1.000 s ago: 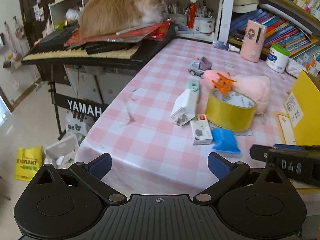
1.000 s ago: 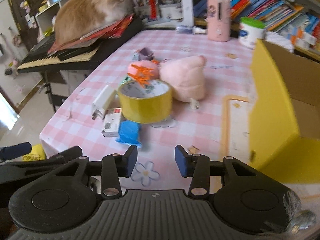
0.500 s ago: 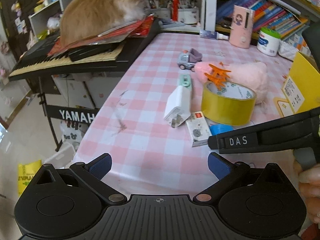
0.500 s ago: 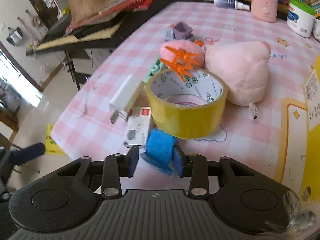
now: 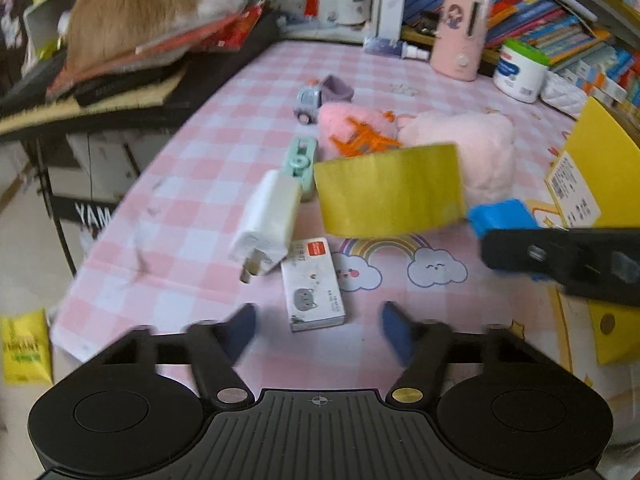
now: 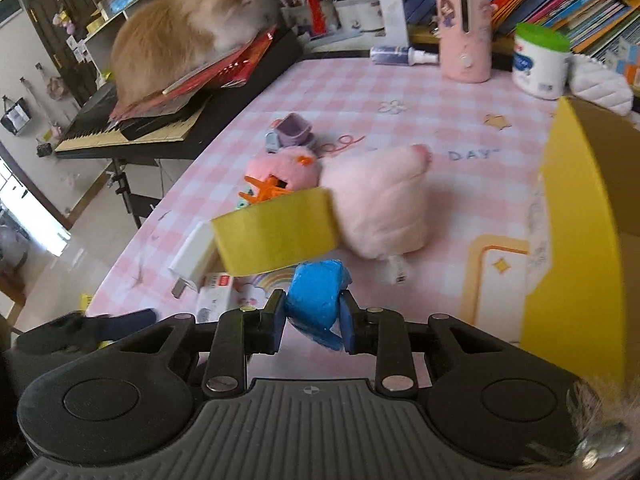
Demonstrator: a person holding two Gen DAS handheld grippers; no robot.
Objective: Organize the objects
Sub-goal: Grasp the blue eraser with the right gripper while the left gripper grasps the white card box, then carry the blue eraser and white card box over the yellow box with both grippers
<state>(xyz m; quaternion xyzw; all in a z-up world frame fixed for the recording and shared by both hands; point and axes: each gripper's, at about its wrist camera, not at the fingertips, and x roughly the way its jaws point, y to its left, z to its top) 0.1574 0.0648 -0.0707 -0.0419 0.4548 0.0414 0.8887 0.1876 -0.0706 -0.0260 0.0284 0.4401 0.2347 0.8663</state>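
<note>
While our right gripper [image 6: 313, 314] pinches the blue packet [image 6: 318, 300], the yellow box [image 6: 576, 248] at three o'clock awaits; our left gripper [image 5: 318, 330] is closing around the small carton [image 5: 314, 284], most clutter unsorted.

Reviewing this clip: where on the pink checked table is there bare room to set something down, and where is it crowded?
Bare cloth lies between the keyboard, the toy truck and the pink tube; a smaller patch sits between the plush and the yellow box. It is crowded around the tape roll, charger and small carton.
</note>
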